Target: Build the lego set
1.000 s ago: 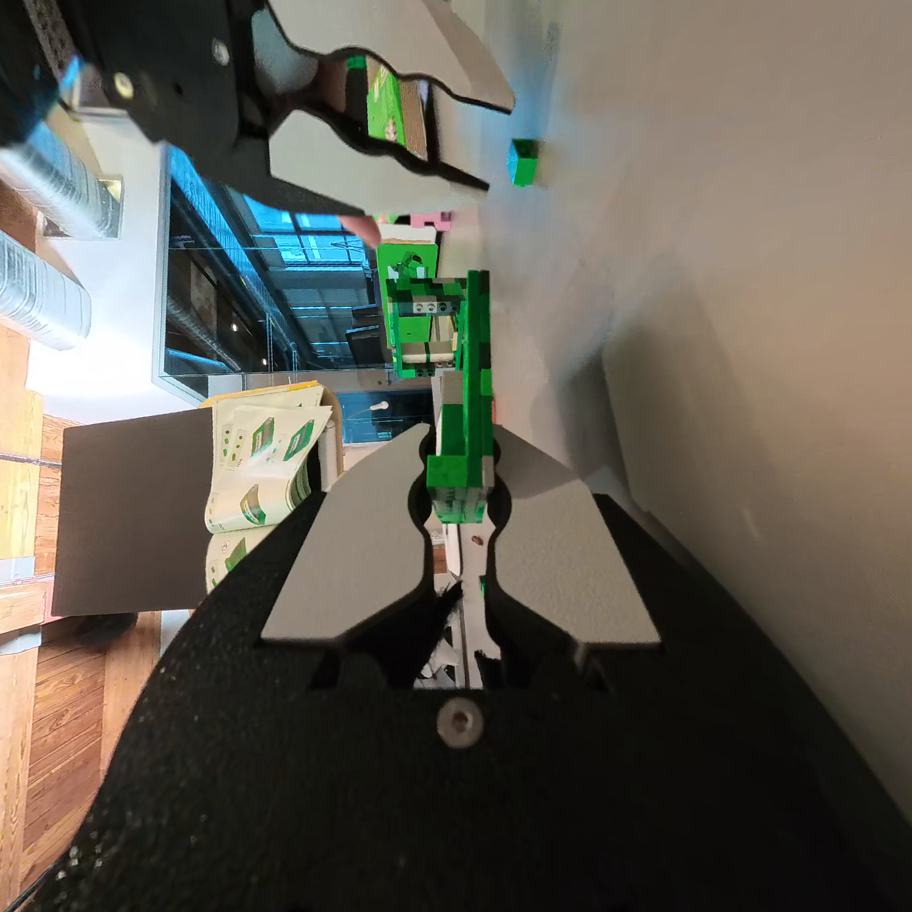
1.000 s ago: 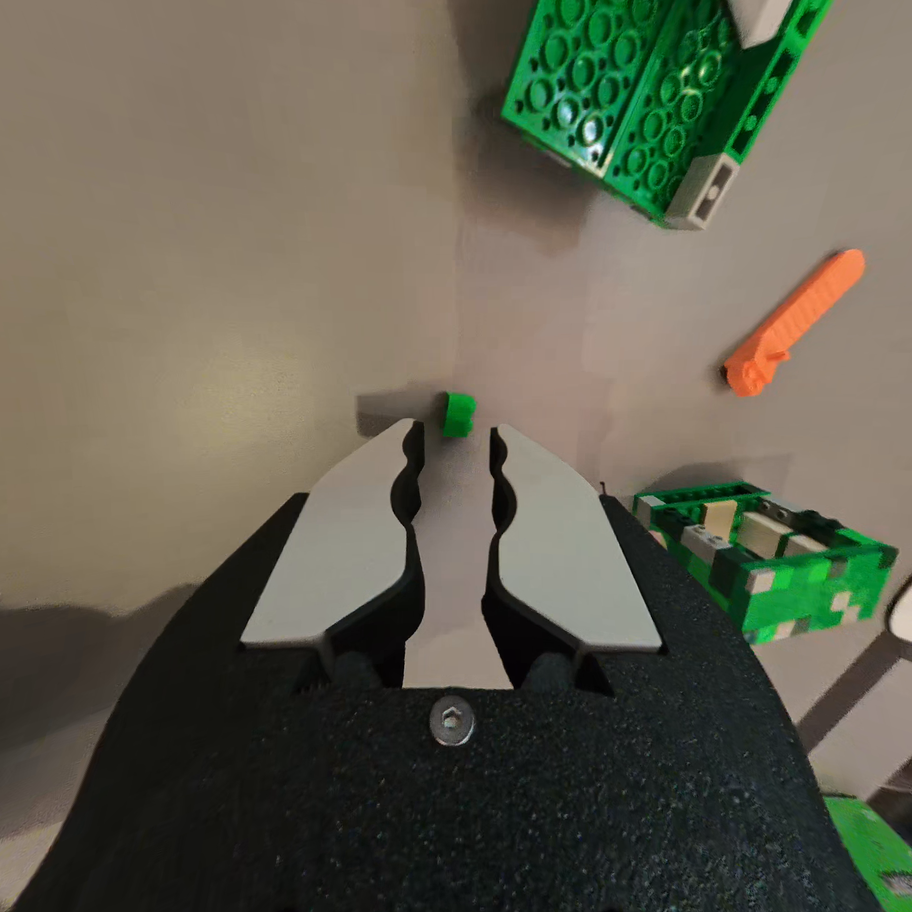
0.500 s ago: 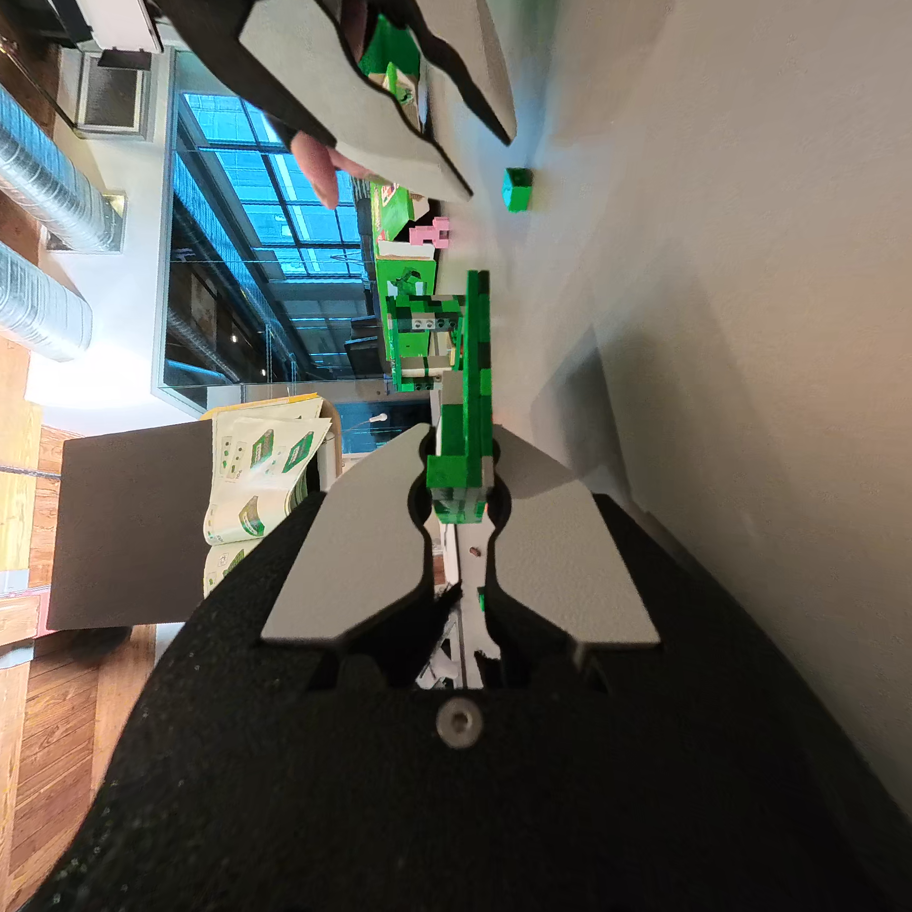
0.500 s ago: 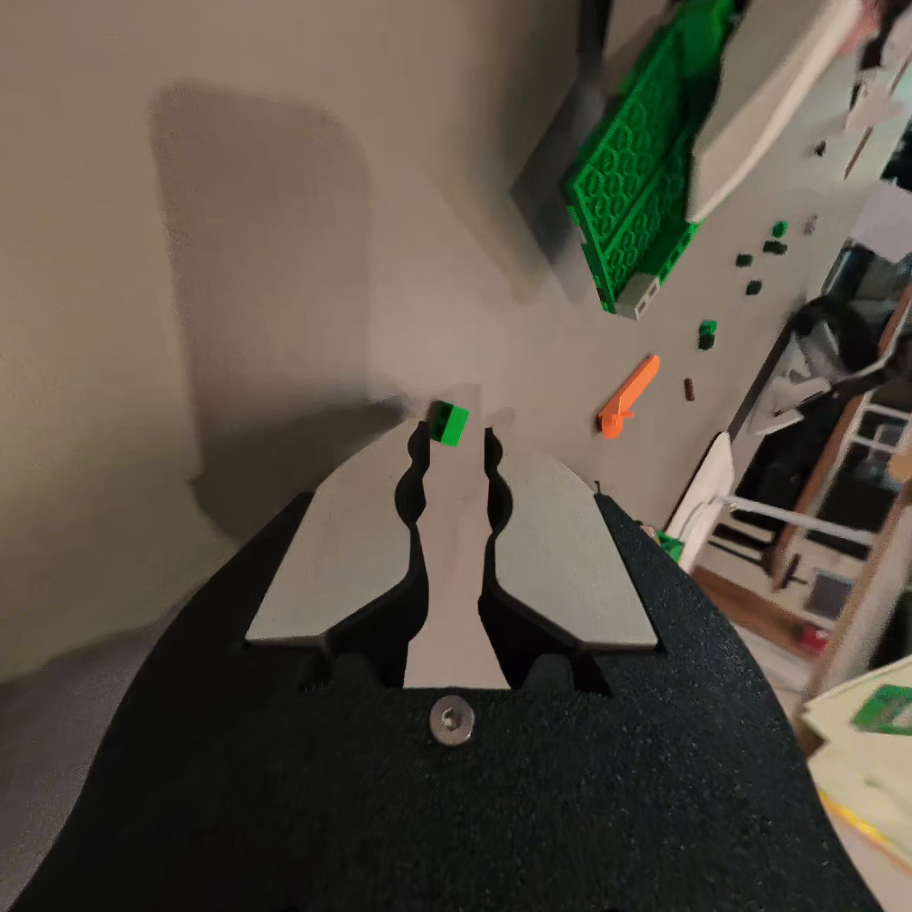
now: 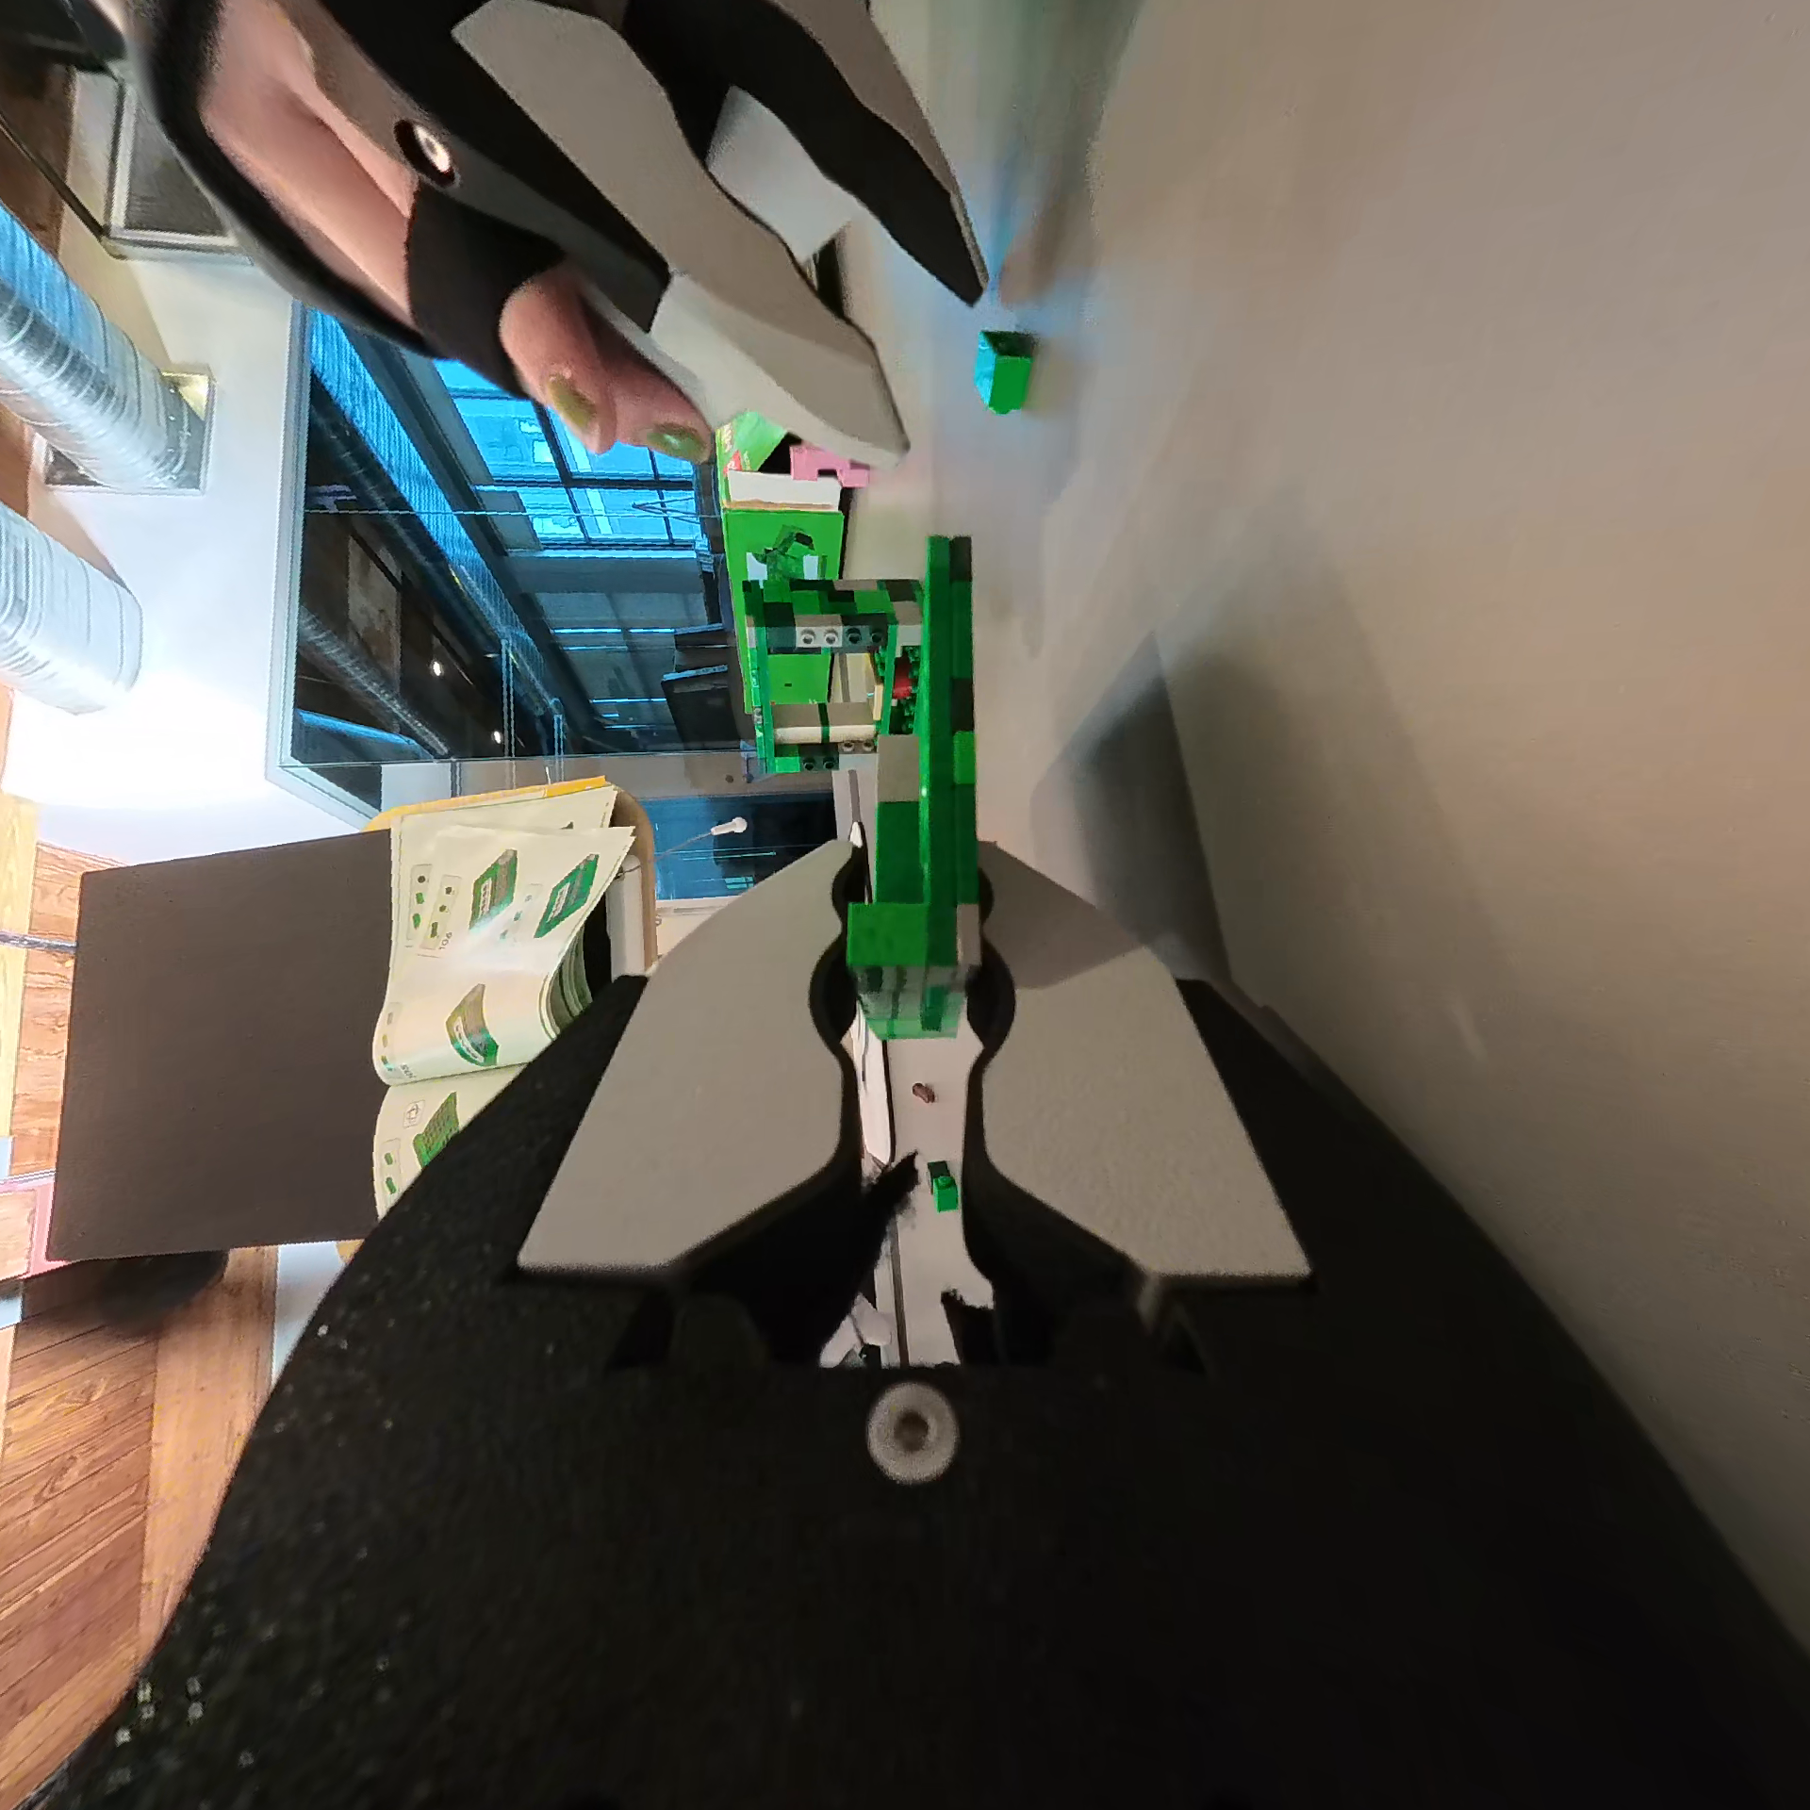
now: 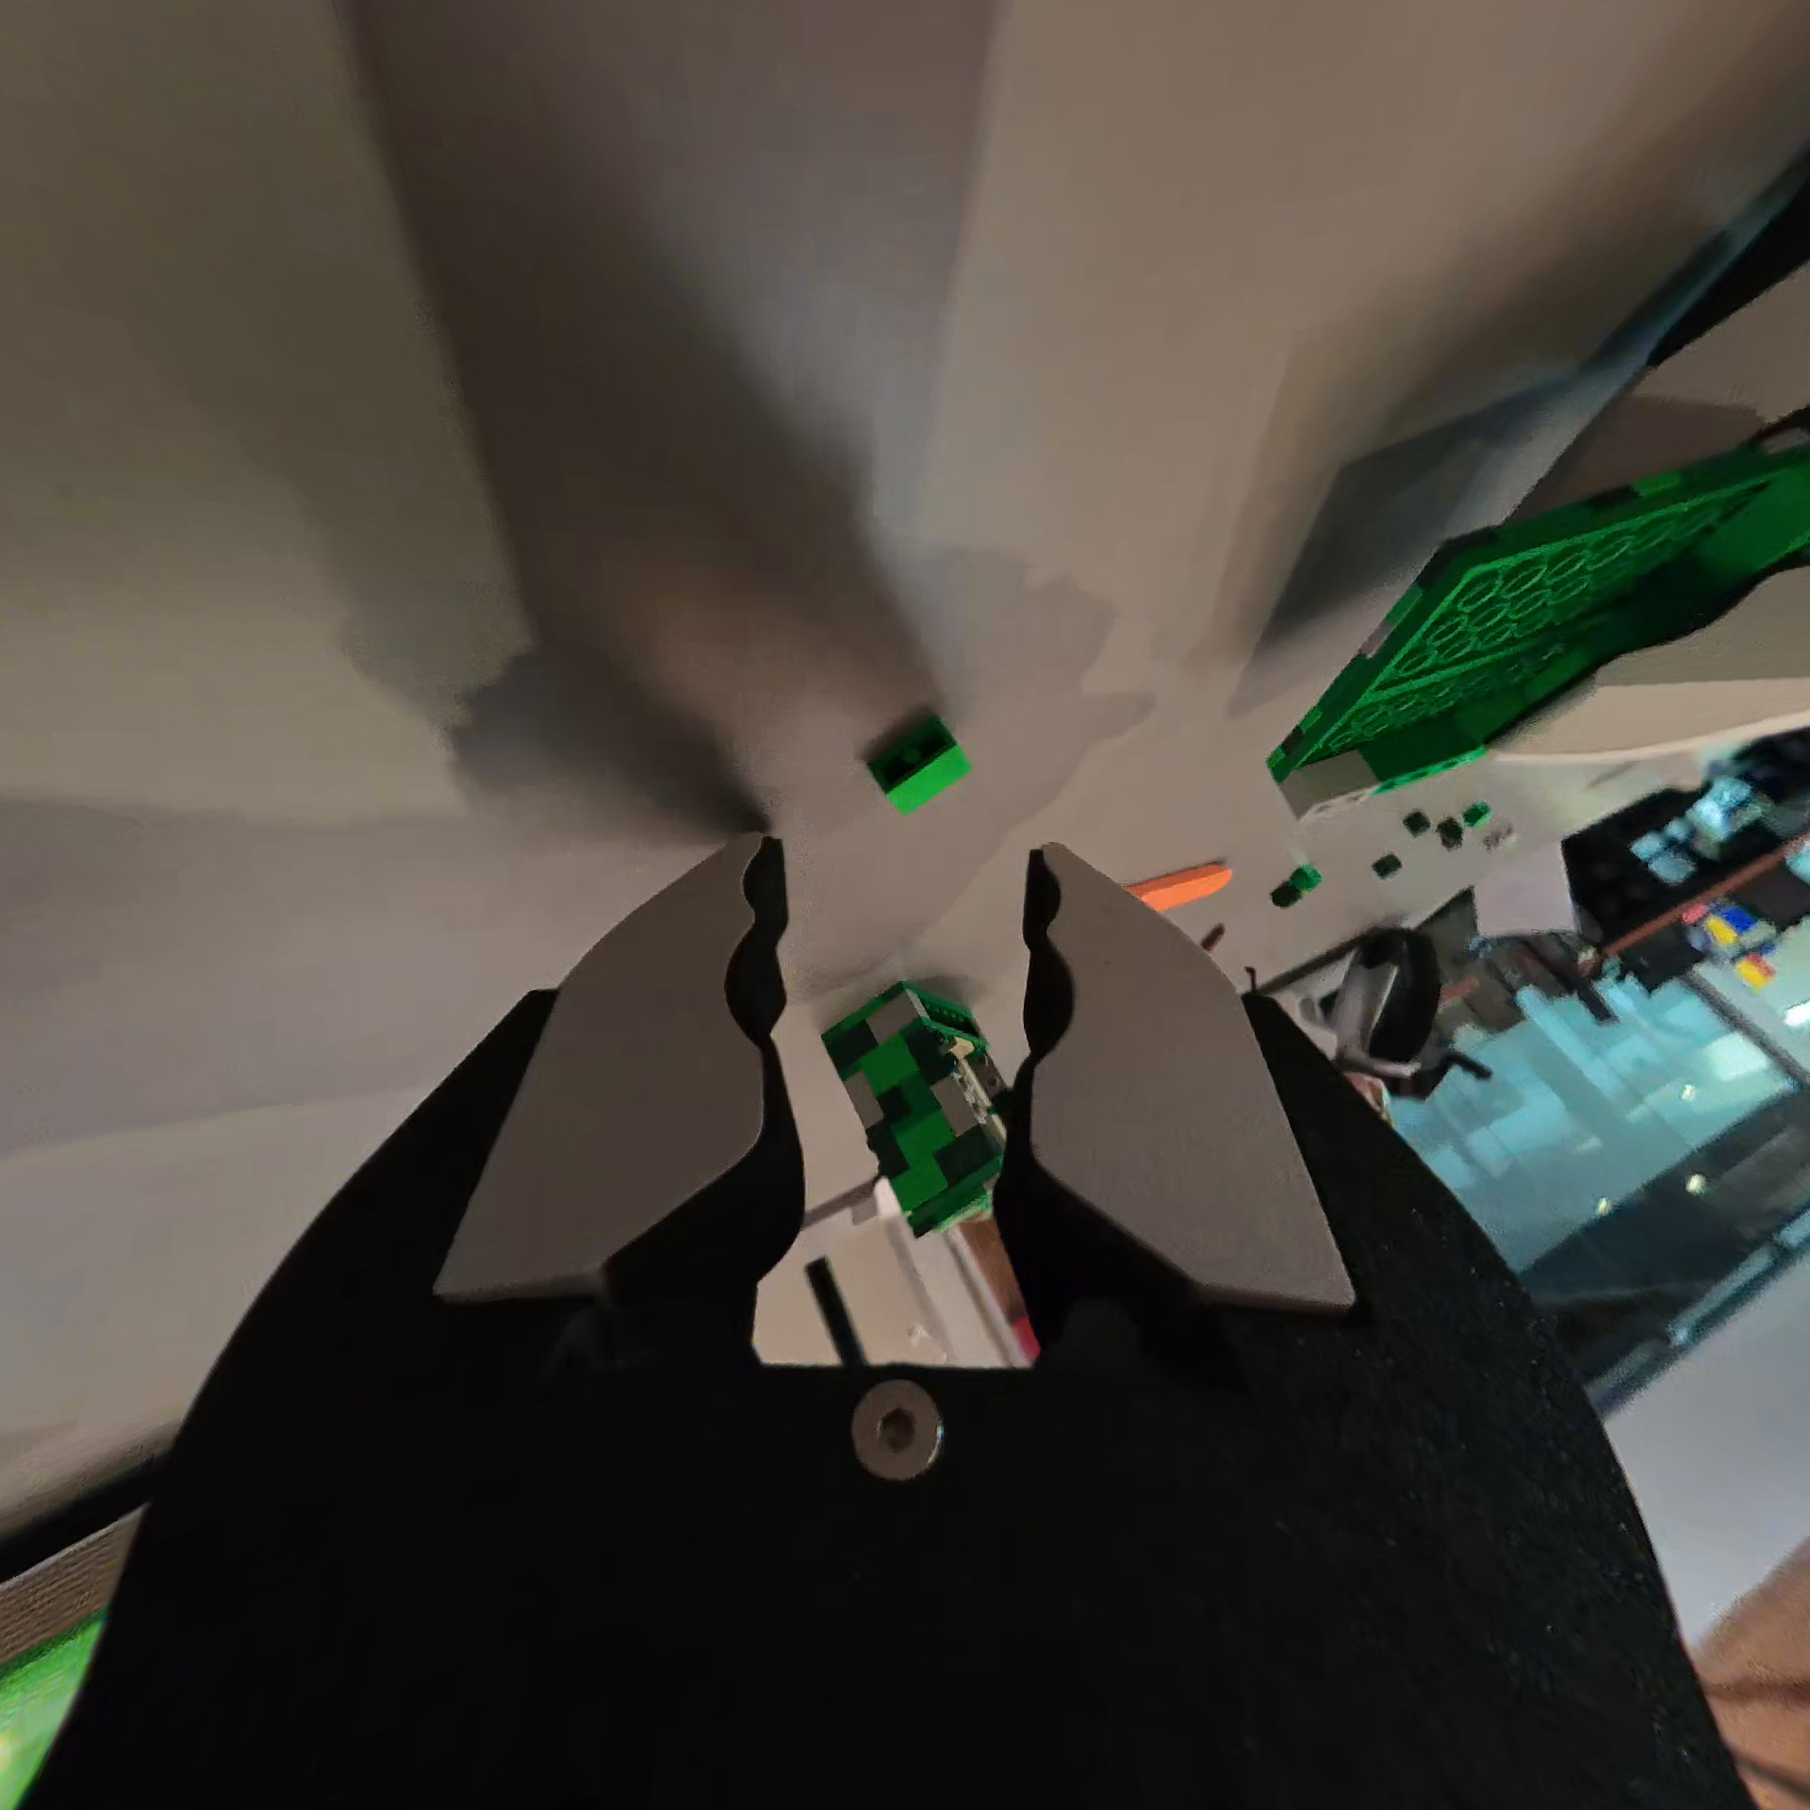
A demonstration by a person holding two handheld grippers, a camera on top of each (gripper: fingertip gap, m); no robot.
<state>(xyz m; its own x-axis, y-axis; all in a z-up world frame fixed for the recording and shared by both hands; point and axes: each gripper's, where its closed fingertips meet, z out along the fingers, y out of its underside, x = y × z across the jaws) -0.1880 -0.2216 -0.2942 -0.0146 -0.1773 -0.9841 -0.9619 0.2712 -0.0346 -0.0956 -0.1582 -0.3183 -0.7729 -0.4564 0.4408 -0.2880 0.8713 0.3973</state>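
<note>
The left gripper (image 5: 916,921) pinches the near end of a flat green Lego plate assembly (image 5: 930,833), its jaws pressed against both faces of the stacked green and grey layers. The assembly is held on edge, lifted off the grey desk (image 5: 1469,686), and runs away from the camera toward 12 o'clock. Seen from the right wrist view, the same assembly (image 6: 1528,627) sits at 2 o'clock with its hollow underside showing.

The right gripper (image 6: 901,862) has its jaws spread wide and empty, touching nothing. Just beyond the tips, toward 12 o'clock, a small green Lego brick (image 6: 918,762) lies alone on the desk, apart from both fingers. In the left wrist view that brick (image 5: 1004,367) lies at 12 o'clock, just right of the right gripper (image 5: 930,362), which a person's hand (image 5: 490,264) grips from behind.

Between the right gripper's jaws but farther off stands a blocky green, dark green and grey Lego build (image 6: 921,1097) on the desk. An orange brick separator (image 6: 1180,886) lies past the right finger at 2 o'clock, and small dark and green loose pieces (image 6: 1303,881) are scattered near it.

Beyond the left gripper at 9 o'clock, an open instruction booklet (image 5: 490,940) stands propped against a dark board (image 5: 215,1058).
</note>
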